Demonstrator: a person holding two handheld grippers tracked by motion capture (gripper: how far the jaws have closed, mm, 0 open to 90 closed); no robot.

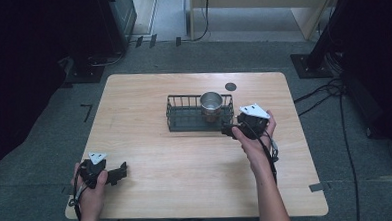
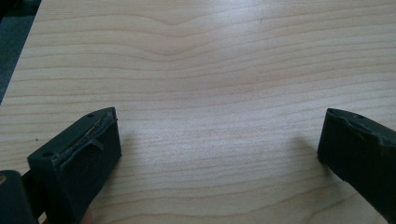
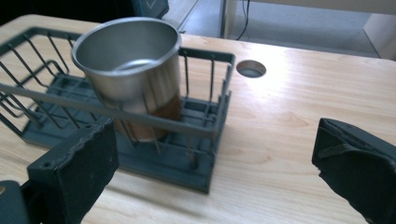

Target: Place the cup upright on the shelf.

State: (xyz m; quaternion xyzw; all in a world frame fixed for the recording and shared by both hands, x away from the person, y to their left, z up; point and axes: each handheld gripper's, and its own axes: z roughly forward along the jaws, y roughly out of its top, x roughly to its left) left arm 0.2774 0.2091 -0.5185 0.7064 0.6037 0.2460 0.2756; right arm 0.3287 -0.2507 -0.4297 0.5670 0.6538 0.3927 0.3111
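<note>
Since standing upright in the right-hand end of the black wire basket (image 3: 205, 126), steel cup (image 3: 133, 70) needs a grab over the rim bar or from above. Mouth up, looks empty, lower wall showing a brownish band behind the wires. Leans against or sits just behind the front rail; cannot tell which. Seen from the high view, cup (image 1: 211, 105) in basket (image 1: 177, 122) at table's far centre, round cable hole (image 1: 230, 86) just beyond.

Right gripper (image 1: 233, 130) parked just beside the basket's near right corner, jaws spread wide, clamped on nothing. Aimed toward the cup, probably lining up for a reach; one jaw in front of the basket's front rail, other over bare wood. Likely risk: jaw catching the wire rail before reaching the cup.

Left gripper (image 1: 120, 173) far off at near left edge of the wooden table (image 1: 151, 157), jaws apart too, empty, resting low over bare tabletop (image 2: 215, 84). Looks idle, kept clear of the work.
</note>
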